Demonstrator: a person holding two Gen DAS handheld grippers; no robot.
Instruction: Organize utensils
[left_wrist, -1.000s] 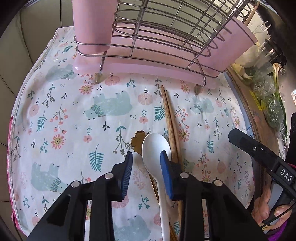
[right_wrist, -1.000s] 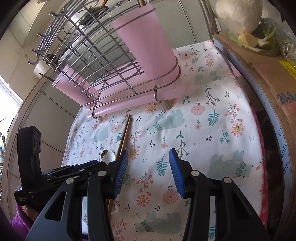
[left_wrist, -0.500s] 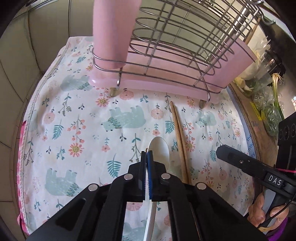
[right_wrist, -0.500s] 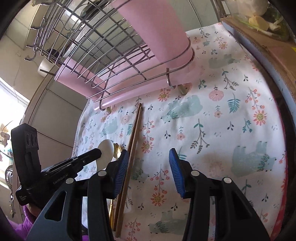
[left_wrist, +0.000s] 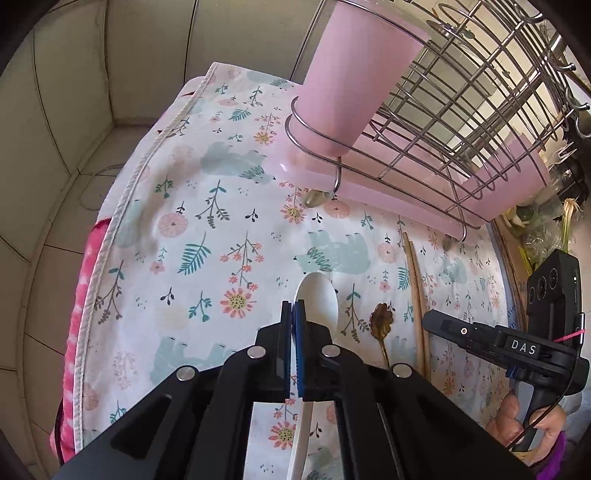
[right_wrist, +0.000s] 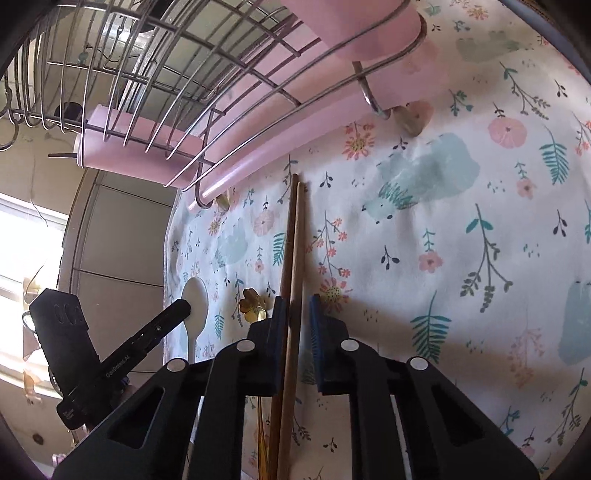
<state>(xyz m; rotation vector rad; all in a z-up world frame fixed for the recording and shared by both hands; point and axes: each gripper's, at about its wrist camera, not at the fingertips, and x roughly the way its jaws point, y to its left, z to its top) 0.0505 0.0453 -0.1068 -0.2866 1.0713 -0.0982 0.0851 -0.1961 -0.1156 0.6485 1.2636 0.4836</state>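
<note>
My left gripper (left_wrist: 292, 314) is clamped on the white spoon (left_wrist: 318, 301), bowl toward the pink rack (left_wrist: 406, 192), while my right gripper (right_wrist: 294, 314) (marked "DAS") is closing around the wooden chopsticks (right_wrist: 293, 236), which also point toward the rack.

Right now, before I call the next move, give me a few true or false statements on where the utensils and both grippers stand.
1. The left gripper is shut on the white spoon. True.
2. The chopsticks already stand in the pink cup. False: they lie flat on the floral cloth, between the right gripper's jaws, which are closing around them.
3. The gold spoon lies between the white spoon and the chopsticks. True.
4. The right gripper holds the gold spoon. False: that spoon lies on the cloth, outside its jaws.
5. The pink cup lies tipped over on the cloth. False: it sits in a wire ring at the end of the dish rack.
</note>
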